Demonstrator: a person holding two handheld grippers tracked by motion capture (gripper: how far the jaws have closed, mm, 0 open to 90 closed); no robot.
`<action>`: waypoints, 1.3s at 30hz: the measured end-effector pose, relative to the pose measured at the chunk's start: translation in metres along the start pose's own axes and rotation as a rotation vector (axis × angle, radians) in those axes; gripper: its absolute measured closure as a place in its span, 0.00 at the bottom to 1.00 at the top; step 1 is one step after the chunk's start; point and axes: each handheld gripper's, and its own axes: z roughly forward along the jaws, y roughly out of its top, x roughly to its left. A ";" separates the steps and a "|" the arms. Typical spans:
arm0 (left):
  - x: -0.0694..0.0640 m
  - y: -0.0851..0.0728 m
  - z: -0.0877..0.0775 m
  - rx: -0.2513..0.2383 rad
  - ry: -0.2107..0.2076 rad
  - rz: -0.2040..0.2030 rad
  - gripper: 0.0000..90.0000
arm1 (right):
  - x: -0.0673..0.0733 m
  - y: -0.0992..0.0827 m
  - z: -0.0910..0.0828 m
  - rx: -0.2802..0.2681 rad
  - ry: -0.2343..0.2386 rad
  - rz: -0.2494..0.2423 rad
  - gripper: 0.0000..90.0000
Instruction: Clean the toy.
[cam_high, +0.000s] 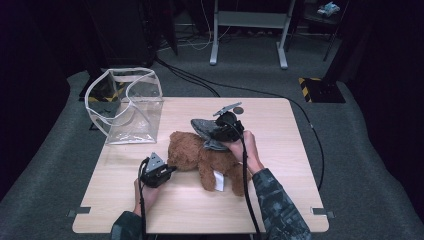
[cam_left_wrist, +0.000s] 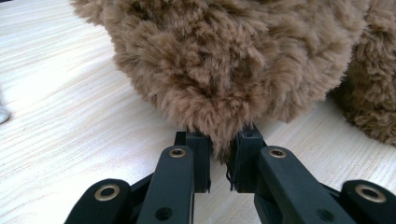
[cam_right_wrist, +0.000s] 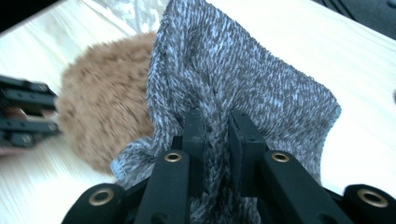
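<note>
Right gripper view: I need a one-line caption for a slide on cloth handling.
Right gripper shut on a grey knitted cloth, lifted beside the brown plush bear on the wooden table.

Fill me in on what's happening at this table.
A person works on a brown teddy bear lying on the wooden table. The left gripper pinches the bear's fur, pinning it down. The right gripper is clamped on a grey knitted garment held above the bear. A clear plastic bag stands open nearby.

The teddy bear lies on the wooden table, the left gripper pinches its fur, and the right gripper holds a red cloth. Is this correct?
Not quite: the cloth in the right gripper is grey knit, as the right gripper view shows. The teddy bear does lie on the table, its fur pinched by the left gripper.
</note>
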 end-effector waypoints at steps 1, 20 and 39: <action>0.000 0.000 0.000 0.000 0.000 0.001 0.90 | 0.002 0.000 0.002 -0.010 0.003 -0.019 0.87; -0.001 -0.001 0.001 -0.015 0.006 -0.001 0.90 | 0.022 -0.005 0.035 0.028 -0.057 -0.059 0.88; -0.001 0.000 0.000 -0.005 0.001 0.002 0.90 | -0.020 -0.038 0.011 -0.002 -0.191 0.042 0.88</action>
